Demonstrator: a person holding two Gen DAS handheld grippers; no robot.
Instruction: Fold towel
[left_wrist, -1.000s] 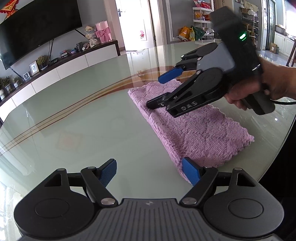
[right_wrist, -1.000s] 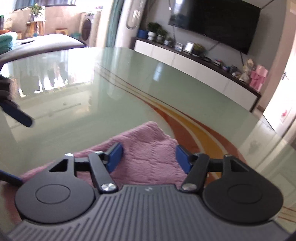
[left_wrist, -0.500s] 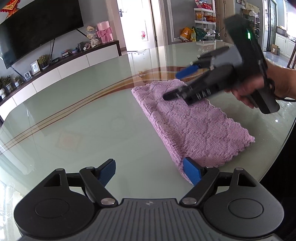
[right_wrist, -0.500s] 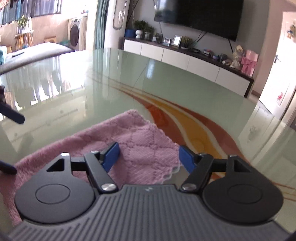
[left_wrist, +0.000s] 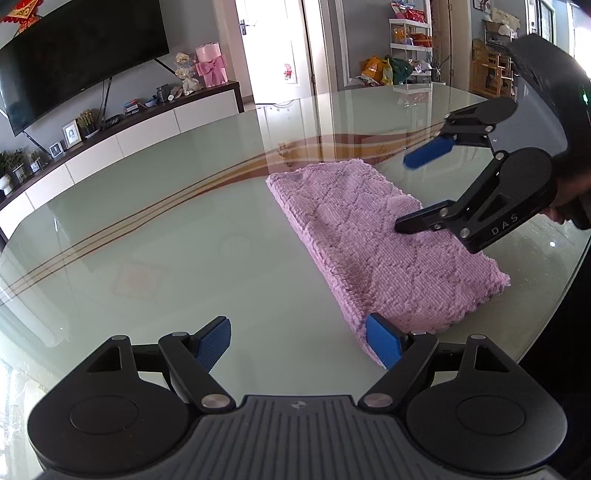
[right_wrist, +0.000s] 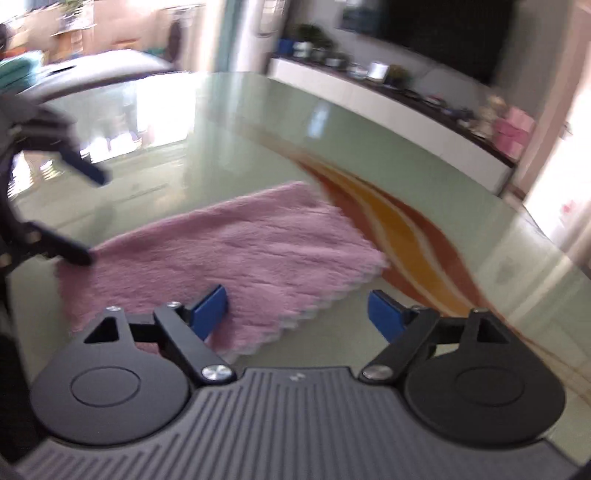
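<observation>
Folded pink terry towel (left_wrist: 380, 240) lying flat on the round green glass table (left_wrist: 166, 229), near its edge. Left gripper (left_wrist: 299, 343) and right gripper (right_wrist: 297, 310) both spread wide, empty, flanking the towel; wall-mounted television (left_wrist: 74, 55) beyond.

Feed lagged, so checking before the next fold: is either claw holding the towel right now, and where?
Nothing is held. The left claw and right claw are both open, and the pink towel lies folded on the glass table.

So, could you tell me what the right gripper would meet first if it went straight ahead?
Probably the towel. The right gripper is open and points down over its near scalloped edge, with glass table beyond. Blur leaves the height uncertain.
</observation>
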